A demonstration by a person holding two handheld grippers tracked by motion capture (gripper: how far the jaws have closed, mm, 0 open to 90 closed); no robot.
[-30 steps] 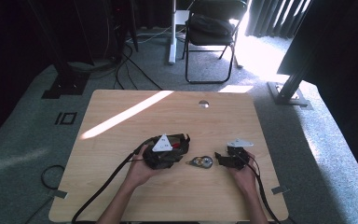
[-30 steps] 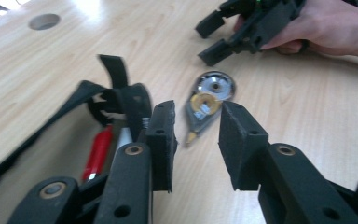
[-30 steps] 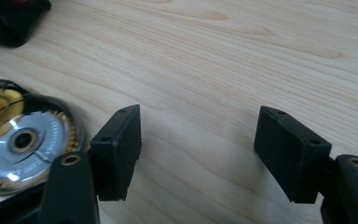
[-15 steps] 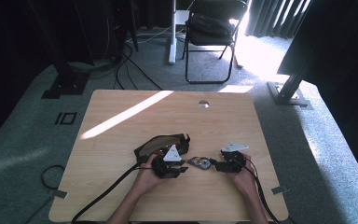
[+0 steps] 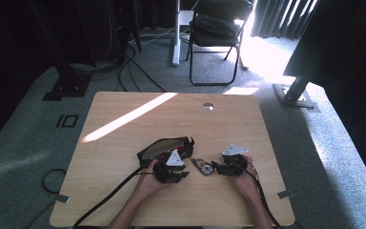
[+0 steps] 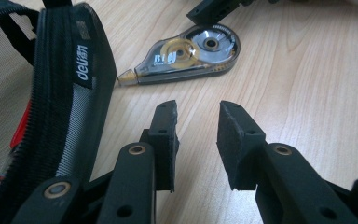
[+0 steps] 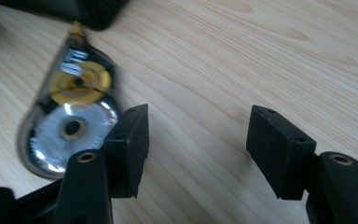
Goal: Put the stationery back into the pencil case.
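The correction tape (image 6: 189, 55) is seen lying flat on the desk (image 5: 138, 119) just beside the open pencil case (image 5: 164, 147), not yet gripped or stowed, with the left gripper (image 6: 196, 123) jaws narrowly apart and empty, and the right gripper (image 7: 198, 133) jaws, just closing, apart beside it
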